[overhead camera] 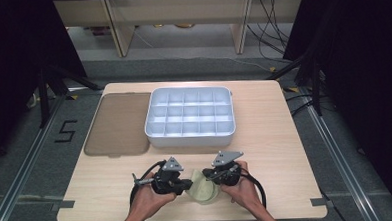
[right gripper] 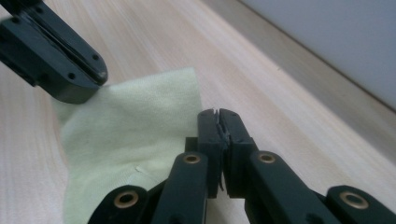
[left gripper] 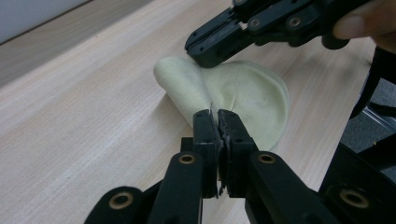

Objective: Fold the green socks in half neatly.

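Note:
A pale yellow-green cloth (overhead camera: 204, 188) lies bunched near the front edge of the wooden table (overhead camera: 278, 152), between my two grippers. My left gripper (overhead camera: 188, 184) points right and is shut on a raised fold of the cloth (left gripper: 243, 93); in the left gripper view its own tips (left gripper: 215, 115) pinch that fold. My right gripper (overhead camera: 204, 176) points left and is shut on the cloth's edge (right gripper: 140, 116), its tips (right gripper: 218, 114) closed over it. Each gripper faces the other at close range: the right one's tip (left gripper: 205, 49) and the left one's tip (right gripper: 86, 84) both rest on the cloth.
A white tray (overhead camera: 190, 140) divided into several empty compartments sits at the middle back of the table. A flat brown translucent lid (overhead camera: 118, 124) lies to its left. The table's front edge runs just behind the person's hands (overhead camera: 148, 200).

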A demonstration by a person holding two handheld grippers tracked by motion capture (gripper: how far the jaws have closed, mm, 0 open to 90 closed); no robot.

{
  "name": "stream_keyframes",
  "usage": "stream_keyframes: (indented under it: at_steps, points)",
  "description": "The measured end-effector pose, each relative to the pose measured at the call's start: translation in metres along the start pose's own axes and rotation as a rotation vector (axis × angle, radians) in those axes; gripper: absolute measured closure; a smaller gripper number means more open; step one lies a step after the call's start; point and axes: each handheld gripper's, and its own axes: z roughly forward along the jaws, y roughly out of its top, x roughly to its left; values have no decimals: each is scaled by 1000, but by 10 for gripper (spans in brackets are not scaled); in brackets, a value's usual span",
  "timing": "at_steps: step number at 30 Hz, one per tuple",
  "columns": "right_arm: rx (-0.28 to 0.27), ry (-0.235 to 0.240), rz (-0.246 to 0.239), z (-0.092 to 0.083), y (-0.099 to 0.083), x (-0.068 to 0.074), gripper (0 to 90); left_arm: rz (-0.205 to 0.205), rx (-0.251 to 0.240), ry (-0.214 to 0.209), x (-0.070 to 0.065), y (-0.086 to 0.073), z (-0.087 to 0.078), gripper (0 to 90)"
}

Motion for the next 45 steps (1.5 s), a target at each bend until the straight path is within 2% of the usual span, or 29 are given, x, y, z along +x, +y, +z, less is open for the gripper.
stream_keyframes:
  at_steps: [3,4,7,11,14,16,19,20,21,22,27,28,29,31,34,35,37,38,39,42,45]
  points:
    - [-9,0,5,-7,1,0,882,-19,-5,2,-1,-1,0,862]
    - [-17,15,8,-11,2,-1,882,-20,-6,1,-1,-1,0,862]
    - [-34,13,10,-27,0,3,882,-8,-3,3,-1,0,-1,862]
    - [-29,31,8,-36,-6,6,881,-16,-18,3,-3,1,-1,861]
    - [-4,51,13,-40,-13,10,881,-3,-15,3,-2,1,-3,861]
    - [5,61,26,-41,-17,13,881,-3,-17,7,-1,2,-4,861]
    - [4,81,16,-42,-18,15,881,-5,-20,6,-1,1,-5,861]
    - [4,83,7,-42,-18,16,882,-21,-34,8,-2,1,-5,861]
    - [4,83,7,-42,-18,16,882,-21,-34,8,-2,1,-5,861]
    - [12,96,8,-41,-19,19,881,-17,-32,7,-2,0,-5,861]
    - [24,99,-4,-38,-20,24,881,-7,-22,10,-2,0,-5,861]
    - [33,102,-18,-35,-20,24,881,1,-20,11,-1,1,-6,861]
    - [51,107,3,-35,-21,26,882,-2,-21,11,-2,1,-6,861]
    - [57,104,-7,-34,-22,24,882,-1,-22,11,-3,2,-6,861]
    - [76,94,3,-32,-25,19,882,6,-28,10,-4,3,-6,861]
    - [76,93,0,-32,-26,18,882,-5,-42,8,-6,3,-6,861]
    - [81,95,9,-32,-26,18,882,-6,-42,11,-6,3,-6,861]
    - [86,94,9,-31,-27,17,882,17,-28,11,-6,3,-7,861]
    - [86,94,9,-31,-27,17,882,1,-33,17,-7,3,-6,861]
    - [100,93,9,-30,-28,18,881,26,-33,8,-10,4,-7,860]
    - [103,93,10,-29,-28,19,882,16,-48,7,-13,5,-5,860]
